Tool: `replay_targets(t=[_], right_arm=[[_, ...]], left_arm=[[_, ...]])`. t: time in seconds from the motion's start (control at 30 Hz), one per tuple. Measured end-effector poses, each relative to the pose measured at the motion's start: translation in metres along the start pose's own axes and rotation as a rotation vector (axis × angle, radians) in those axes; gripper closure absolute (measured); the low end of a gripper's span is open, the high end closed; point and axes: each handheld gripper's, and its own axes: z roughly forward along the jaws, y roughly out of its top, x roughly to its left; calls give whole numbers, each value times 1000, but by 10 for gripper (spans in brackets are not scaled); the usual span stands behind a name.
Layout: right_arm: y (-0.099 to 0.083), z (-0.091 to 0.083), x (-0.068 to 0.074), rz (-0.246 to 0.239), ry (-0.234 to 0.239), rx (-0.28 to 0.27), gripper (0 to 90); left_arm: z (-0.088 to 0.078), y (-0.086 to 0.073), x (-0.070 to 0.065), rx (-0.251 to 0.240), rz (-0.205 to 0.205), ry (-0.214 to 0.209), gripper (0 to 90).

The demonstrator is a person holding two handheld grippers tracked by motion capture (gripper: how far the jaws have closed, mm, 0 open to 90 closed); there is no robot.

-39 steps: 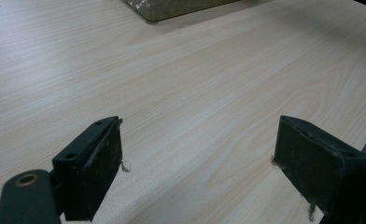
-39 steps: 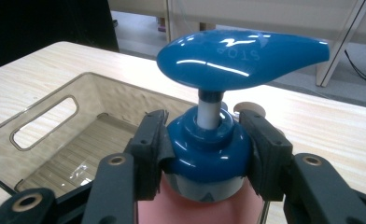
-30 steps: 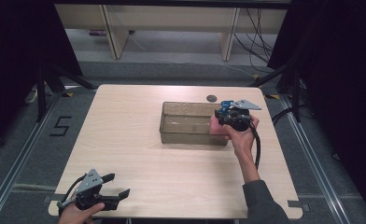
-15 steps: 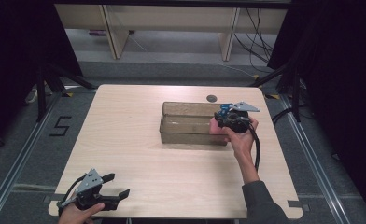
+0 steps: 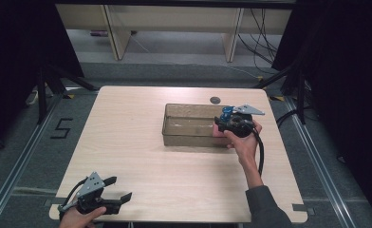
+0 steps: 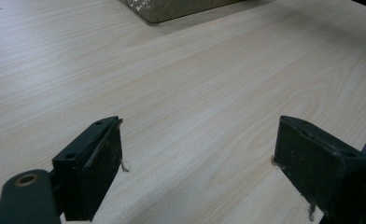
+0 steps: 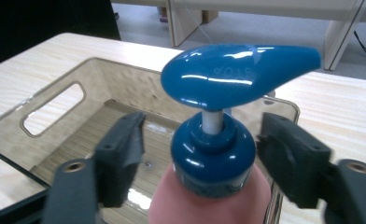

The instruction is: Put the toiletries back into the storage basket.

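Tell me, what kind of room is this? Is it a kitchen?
Probably not a kitchen: it looks like a lab or test room. A bare wooden table stands on grey floor marked with black tape, dark curtains hang at both sides, and loose cables trail behind.

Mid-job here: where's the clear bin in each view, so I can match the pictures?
High view: clear bin sits right of centre on the table.
Left gripper view: one corner at the top edge, left of middle.
Right gripper view: left and middle, behind the pump bottle.
Shared landmark: the light wooden table under it.
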Motion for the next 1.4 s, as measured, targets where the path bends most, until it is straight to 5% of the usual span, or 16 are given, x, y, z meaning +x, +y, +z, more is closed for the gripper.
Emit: replay_targets(t=[0.13,0.3,0.53,0.57,0.7,0.8,0.87,1.4], right_arm=[[1,-8,5,69,6,-6,230],[-1,-15,3,58,-9,-20,190],[-4,-23,5,106,-28,-8,178],[-5,-24,2,74,-24,-16,178],[-7,-28,4,117,-27,-20,180],[-7,-30,1,71,-36,-23,184],[-8,-31,2,92,-19,-34,186],[-10,-36,11,44,-43,-14,188]], left_arm=[[1,0,0,-10,-8,-6,147],[0,0,0,-6,-6,-5,147],[-1,0,1,0,0,-3,147],[-1,0,1,-1,1,-3,147],[0,0,0,-2,0,-3,147],[0,0,0,-10,-9,-4,147],[0,0,0,-10,-8,-4,147],[0,0,0,-1,0,-3,147]])
